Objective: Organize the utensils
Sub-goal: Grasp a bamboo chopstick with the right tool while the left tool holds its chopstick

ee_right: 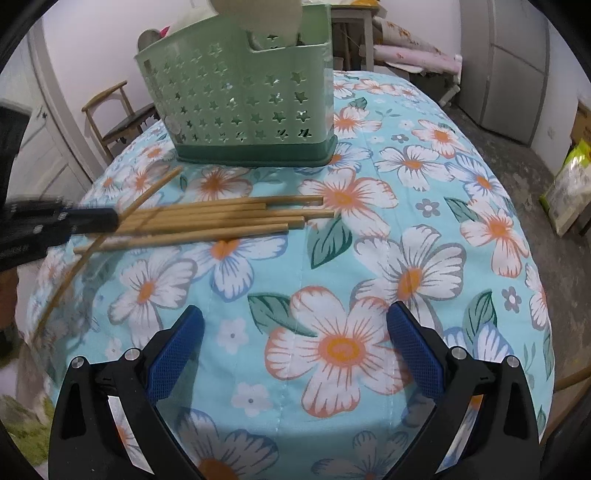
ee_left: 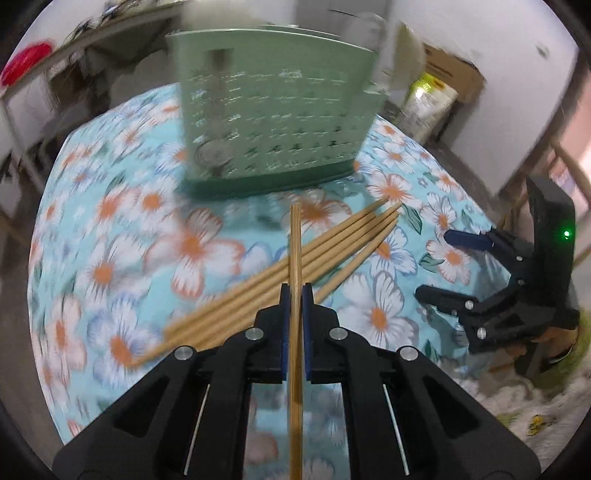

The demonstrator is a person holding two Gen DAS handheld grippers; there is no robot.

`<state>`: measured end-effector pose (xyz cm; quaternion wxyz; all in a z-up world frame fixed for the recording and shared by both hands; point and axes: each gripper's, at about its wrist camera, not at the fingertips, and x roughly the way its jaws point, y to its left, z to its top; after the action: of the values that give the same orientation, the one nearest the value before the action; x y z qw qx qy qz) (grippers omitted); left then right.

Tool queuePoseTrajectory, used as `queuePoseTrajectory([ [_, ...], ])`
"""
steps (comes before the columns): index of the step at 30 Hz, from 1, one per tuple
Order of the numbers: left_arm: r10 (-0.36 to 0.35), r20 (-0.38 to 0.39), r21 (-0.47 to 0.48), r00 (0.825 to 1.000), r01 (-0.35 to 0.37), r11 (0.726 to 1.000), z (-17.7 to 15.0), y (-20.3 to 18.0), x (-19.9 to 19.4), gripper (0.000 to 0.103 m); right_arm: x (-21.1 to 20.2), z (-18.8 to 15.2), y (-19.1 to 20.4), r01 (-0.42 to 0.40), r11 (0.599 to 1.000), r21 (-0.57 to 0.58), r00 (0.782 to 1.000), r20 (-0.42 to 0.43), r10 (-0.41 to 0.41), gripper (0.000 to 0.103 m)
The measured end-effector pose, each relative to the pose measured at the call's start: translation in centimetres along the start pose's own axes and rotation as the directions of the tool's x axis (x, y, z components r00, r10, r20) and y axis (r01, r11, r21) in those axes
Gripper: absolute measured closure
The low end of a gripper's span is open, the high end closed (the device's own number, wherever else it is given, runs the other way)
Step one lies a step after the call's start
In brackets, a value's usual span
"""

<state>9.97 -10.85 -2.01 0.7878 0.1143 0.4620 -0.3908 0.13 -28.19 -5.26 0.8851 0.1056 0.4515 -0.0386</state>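
A green star-perforated caddy stands upright on the flowered cloth of my counter. A pale utensil head rises above its rim; through the holes in the left wrist view I make out a metal spoon, bowl down.

My left hand-held gripper pinches one chopstick between pressed-together pads; its long axis runs along the fingers, pointing at the caddy. My right hand-held gripper is spread wide over bare cloth, holding nothing.

The remaining chopsticks lie on the cloth just before the caddy, side by side, roughly parallel to its front wall.

Only the right view shows a chair and a grey cabinet; only the left shows a red object on a shelf and a cardboard box.
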Motion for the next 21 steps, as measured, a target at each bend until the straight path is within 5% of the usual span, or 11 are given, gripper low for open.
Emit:
queuePoseTrajectory([
  [4, 0.033, 0.010, -0.100, 0.999, -0.032, 0.995, -2.1, 1.6, -1.3, 0.098, -1.3, 1.0, -0.7, -0.186, 0.974, 0.129, 0.982, 0.044, 0.182, 0.017],
  [10, 0.054, -0.002, -0.173, 0.999, -0.053, 0.984, -4.9, 2.7, -2.2, 0.098, 0.8, 2.2, -0.2, -0.436, 0.844, 0.311, 0.895, 0.055, 0.442, 0.041],
  [13, 0.063, 0.001, -0.175, 0.998, -0.062, 0.983, -5.5, 2.6, -2.4, 0.098, 2.9, 2.3, 0.1, -0.465, 0.782, 0.415, 0.866, 0.030, 0.499, 0.056],
  [15, 0.066, 0.006, -0.179, 0.998, -0.064, 0.982, -5.8, 2.6, -2.5, 0.098, 4.1, 2.5, 0.2, -0.448, 0.755, 0.479, 0.866, 0.023, 0.499, 0.067],
  [21, 0.053, 0.042, -0.200, 0.998, -0.044, 0.979, -6.1, 2.7, -3.5, 0.098, 6.1, 2.9, -0.1, -0.419, 0.678, 0.604, 0.870, 0.054, 0.490, 0.077],
])
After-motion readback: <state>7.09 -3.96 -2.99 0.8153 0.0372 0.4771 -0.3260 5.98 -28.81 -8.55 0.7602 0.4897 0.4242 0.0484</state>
